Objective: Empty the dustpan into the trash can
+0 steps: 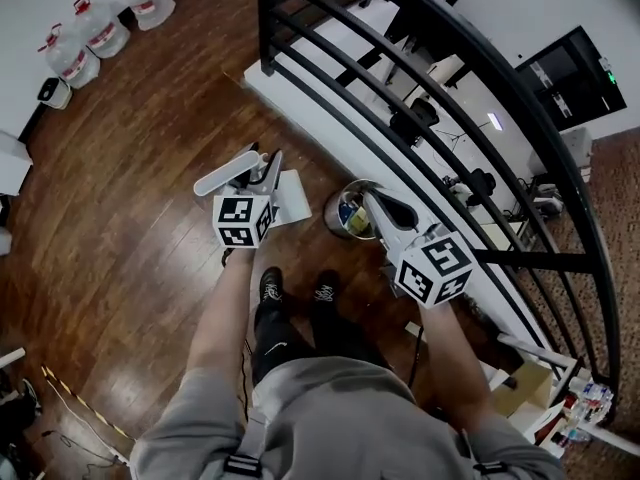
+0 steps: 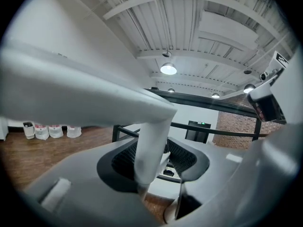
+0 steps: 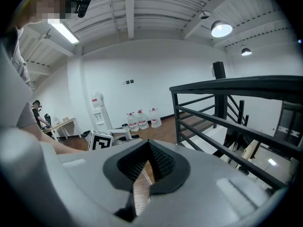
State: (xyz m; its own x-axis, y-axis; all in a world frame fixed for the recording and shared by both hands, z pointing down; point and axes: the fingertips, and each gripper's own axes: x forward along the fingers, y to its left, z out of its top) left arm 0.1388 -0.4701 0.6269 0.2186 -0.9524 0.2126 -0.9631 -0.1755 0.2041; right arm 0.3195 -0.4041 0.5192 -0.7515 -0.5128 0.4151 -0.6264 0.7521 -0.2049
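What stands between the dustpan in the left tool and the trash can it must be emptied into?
Nothing visible. The dustpan, gripped by the left tool, hangs just left of the trash can, with only bare floor between them. The right tool reaches over the can's right rim, on the far side from the dustpan.

The right gripper fills the lower half of the view, its grey jaws drawn together so that the black ribbed pads meet at their tips, with nothing between them (only a sliver of wooden floor shows through the gap lower down). Just beyond on the left is a marker cube, beside a person's forearm. A black railing runs off to the right. Against the white far wall stand three water bottles and a water dispenser, and a round ceiling lamp is lit overhead.
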